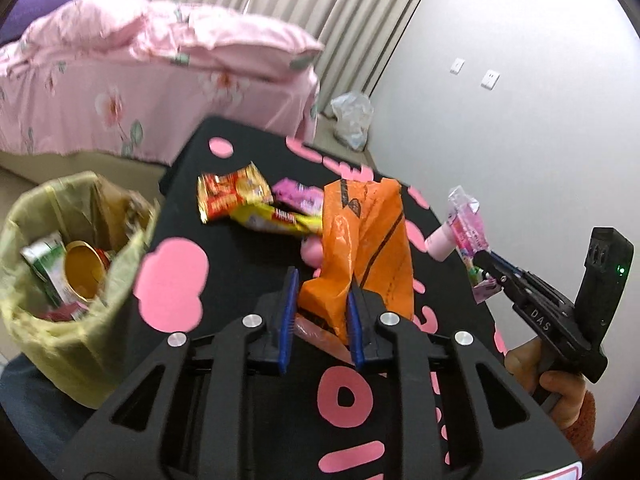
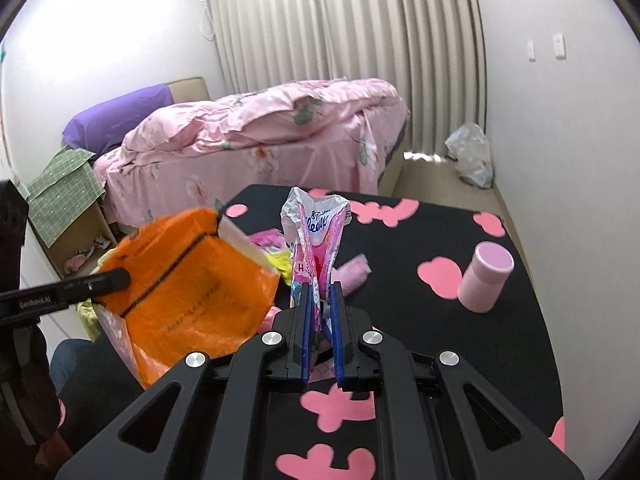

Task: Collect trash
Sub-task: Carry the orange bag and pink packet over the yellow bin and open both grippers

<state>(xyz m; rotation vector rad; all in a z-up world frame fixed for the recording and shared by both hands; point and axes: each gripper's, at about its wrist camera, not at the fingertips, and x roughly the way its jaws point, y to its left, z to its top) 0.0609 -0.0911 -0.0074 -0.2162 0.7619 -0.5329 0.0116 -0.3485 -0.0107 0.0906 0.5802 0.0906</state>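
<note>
orange plastic bag (image 1: 360, 248): crumpled, lifted off table | pink tissue wrapper (image 2: 316, 232): upright, pinched | red-yellow snack wrappers (image 1: 236, 196): flat on table | lined bin (image 1: 60, 256): part-filled

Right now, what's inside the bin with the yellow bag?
Inside the bin I can see a gold round tin, a green carton and something red. Whatever lies underneath them is covered.

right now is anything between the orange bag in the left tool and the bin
Nothing visible blocks it. The orange bag, pinched in the left tool, hangs over the table; the lined bin stands open at the table's left edge, with only bare cloth between.
</note>
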